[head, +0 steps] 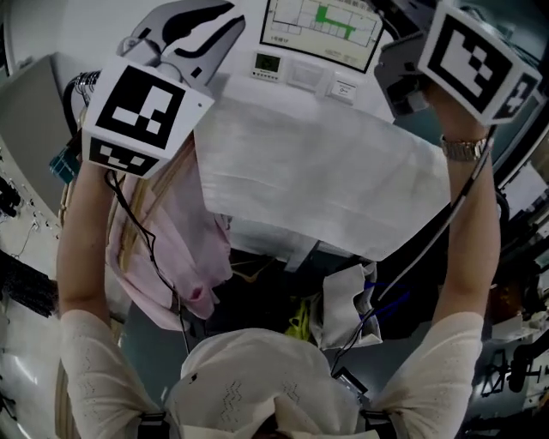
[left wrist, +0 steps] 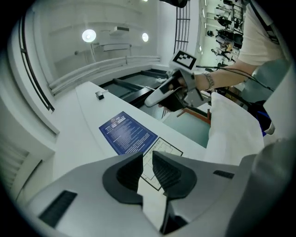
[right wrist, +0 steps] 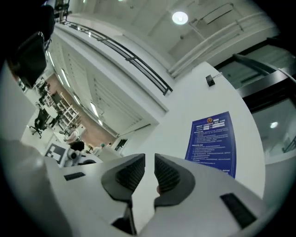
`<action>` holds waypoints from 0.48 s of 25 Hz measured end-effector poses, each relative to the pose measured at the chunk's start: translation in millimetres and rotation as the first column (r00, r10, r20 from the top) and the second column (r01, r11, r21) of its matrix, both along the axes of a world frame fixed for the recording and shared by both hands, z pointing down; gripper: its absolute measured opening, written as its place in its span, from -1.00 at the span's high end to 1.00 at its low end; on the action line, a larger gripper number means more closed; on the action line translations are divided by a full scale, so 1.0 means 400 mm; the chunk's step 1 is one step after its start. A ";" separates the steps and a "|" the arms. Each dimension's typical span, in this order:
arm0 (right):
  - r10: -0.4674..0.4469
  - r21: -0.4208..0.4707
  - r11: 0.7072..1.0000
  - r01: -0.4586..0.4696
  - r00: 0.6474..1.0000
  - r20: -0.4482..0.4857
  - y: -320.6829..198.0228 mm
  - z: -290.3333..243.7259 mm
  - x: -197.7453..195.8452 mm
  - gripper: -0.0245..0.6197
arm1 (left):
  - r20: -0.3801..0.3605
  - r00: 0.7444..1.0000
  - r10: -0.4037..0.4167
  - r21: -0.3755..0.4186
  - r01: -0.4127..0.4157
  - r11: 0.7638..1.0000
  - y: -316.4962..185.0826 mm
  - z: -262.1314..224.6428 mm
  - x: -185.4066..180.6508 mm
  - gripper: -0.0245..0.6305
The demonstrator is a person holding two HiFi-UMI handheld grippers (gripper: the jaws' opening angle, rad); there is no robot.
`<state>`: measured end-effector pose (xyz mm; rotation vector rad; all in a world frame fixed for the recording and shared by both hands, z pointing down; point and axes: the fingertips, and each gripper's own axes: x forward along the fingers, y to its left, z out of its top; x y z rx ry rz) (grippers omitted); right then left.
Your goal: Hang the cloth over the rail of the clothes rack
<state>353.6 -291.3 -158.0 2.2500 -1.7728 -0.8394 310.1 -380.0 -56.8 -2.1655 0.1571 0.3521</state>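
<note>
Left jaws: the left gripper [left wrist: 147, 159] has its jaws almost together, with a thin white edge of the cloth [left wrist: 231, 129] pinched between the ribbed pads.
Right jaws: the right gripper [right wrist: 149, 162] is likewise closed to a narrow slit, with white fabric caught between the pads.
Cloth: the cloth [head: 317, 180] is stretched flat between the two grippers. One upper corner is at the left gripper [head: 199, 51] and the other at the right gripper [head: 401, 81]. The lower edge hangs free.
Arms: both are raised in front of the person. A wristwatch [head: 465, 148] is on the right wrist.
Left gripper view, further out: the right gripper [left wrist: 173, 90] is seen across the span, with the cloth falling away below it.
Beneath the cloth: a pink garment [head: 171, 249] hangs at the left, partly under the cloth's left edge.
Wall: white, just behind the cloth. It carries a floor plan [head: 322, 26] and a blue notice [right wrist: 212, 139], both well above the cloth's upper edge.
Rail: I cannot pick it out with certainty in any view.
</note>
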 end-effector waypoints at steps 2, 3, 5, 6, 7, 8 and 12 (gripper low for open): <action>-0.016 0.001 1.000 0.016 1.000 -0.013 0.084 0.015 -0.040 0.70 | -0.021 1.000 0.006 -0.035 -0.007 0.999 0.027 -0.001 -0.013 0.71; -0.030 0.002 1.000 0.030 1.000 0.005 0.122 0.039 -0.056 0.74 | -0.032 0.999 0.012 -0.067 -0.014 0.998 0.040 0.005 -0.023 0.71; -0.062 0.018 0.998 0.061 0.995 0.079 0.186 0.115 -0.089 0.82 | -0.033 0.999 0.019 -0.137 -0.023 0.990 0.064 0.038 -0.042 0.72; -0.071 0.025 0.997 0.068 0.990 0.118 0.213 0.162 -0.102 0.83 | -0.023 1.000 0.021 -0.158 -0.025 0.987 0.078 0.064 -0.048 0.75; -0.068 0.029 0.997 0.065 0.987 0.148 0.238 0.212 -0.109 0.84 | -0.017 0.999 0.029 -0.167 -0.031 0.985 0.096 0.092 -0.053 0.79; -0.052 0.025 0.998 0.049 0.985 0.165 0.261 0.263 -0.109 0.84 | -0.022 0.999 0.042 -0.175 -0.045 0.984 0.115 0.118 -0.058 0.83; 0.043 -0.027 0.999 -0.038 0.973 0.226 0.319 0.453 -0.075 0.87 | -0.066 0.997 0.046 -0.317 -0.065 0.946 0.154 0.220 -0.074 0.89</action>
